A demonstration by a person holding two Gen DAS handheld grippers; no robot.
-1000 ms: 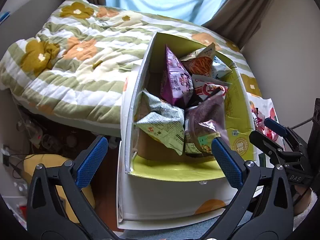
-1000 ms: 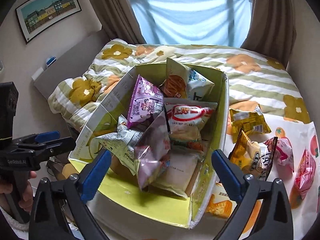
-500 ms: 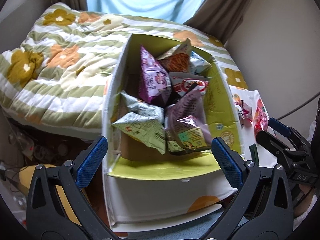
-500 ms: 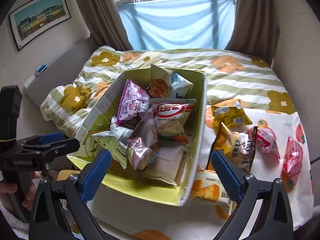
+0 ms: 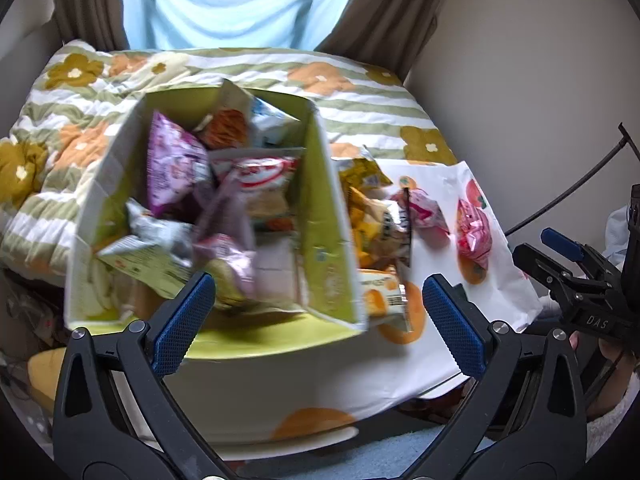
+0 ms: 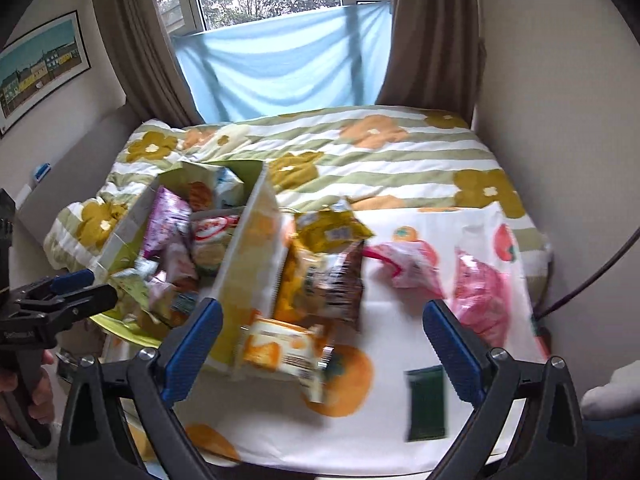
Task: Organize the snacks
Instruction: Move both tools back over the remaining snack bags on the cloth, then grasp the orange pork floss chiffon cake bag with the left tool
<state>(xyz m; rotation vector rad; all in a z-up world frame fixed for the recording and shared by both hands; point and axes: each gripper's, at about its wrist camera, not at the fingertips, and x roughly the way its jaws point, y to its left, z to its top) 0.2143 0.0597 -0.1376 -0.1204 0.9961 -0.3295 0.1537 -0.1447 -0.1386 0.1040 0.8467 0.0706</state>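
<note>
Here, on a bed spread with a green-striped, flower-printed quilt, a yellow-green open-topped cardboard box stands at the left, crammed with snack bags: a purple foil packet leaning upright toward the far left corner, a white-and-red shrimp-cracker bag just beside it, and a crumpled pale green packet sagging near the front wall. The left gripper hovers low before the box with its blue-padded fingers spread wide and nothing between them. Right of the box, on a white cloth printed with orange fruit, more snacks lie loose: a yellow packet touching the box wall, a brown-and-orange bag below it, an orange-and-white packet nearest the camera, then two pink wrapped packets well apart from the box, and a dark green flat sachet at the cloth's near edge. The right gripper hangs over these loose bags, jaws fully parted and gripping nothing. Motion blur softens most labels.
</note>
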